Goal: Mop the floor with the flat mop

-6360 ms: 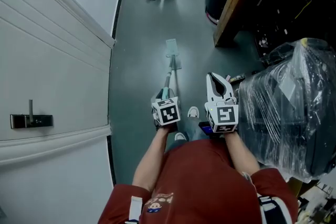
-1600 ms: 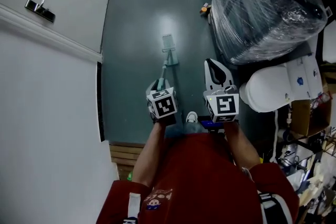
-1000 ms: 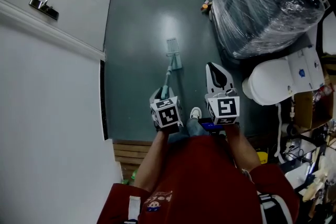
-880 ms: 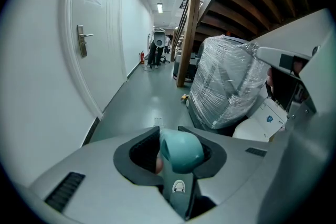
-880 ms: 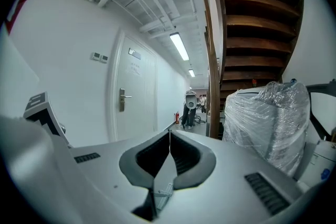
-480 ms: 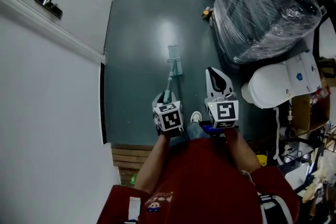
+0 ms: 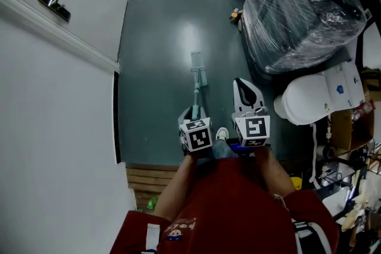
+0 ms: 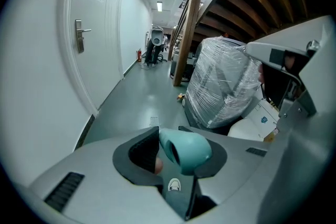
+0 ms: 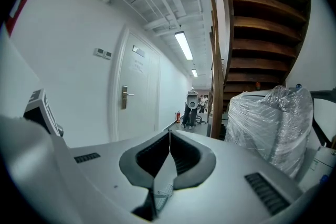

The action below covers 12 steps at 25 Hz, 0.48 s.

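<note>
The left claw (image 8: 168, 132) is clamped on the teal end of the mop handle (image 8: 186, 150). From there the pole runs toward 12 o'clock to the flat mop head (image 7: 197, 62), which lies on the green floor (image 7: 161, 27). The right claw (image 9: 169, 136), just beside it at 3 o'clock, has its jaws pressed together on nothing. To mop well, I judge: press the head flat and evenly, overlap the strokes, and steer clear of the wrapped bundle (image 7: 303, 9) at 2 o'clock and the wall (image 7: 53, 98) at 9 o'clock.
</note>
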Tool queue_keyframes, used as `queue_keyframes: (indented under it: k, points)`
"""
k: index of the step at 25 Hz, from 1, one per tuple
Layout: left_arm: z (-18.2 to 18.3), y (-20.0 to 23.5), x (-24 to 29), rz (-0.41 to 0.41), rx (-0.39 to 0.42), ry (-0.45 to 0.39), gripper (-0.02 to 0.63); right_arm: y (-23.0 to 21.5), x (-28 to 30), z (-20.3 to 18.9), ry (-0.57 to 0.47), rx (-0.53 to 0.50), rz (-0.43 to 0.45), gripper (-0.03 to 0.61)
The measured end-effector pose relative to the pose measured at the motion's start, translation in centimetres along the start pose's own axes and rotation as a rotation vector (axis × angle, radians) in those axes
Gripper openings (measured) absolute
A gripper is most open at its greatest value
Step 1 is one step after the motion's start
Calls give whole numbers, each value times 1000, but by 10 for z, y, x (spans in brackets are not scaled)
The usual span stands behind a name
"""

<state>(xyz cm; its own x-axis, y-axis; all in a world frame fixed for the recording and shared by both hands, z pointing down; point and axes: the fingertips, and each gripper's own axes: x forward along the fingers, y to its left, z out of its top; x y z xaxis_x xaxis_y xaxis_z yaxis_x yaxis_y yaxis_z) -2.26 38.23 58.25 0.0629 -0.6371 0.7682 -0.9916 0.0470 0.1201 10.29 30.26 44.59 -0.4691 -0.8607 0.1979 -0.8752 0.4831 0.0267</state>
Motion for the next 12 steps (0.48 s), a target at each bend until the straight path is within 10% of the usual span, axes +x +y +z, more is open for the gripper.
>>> queue_keyframes:
  k: [12]
  points:
    - [3, -27, 9, 30, -22, 8, 129, -25, 9, -13, 19, 10, 36, 18]
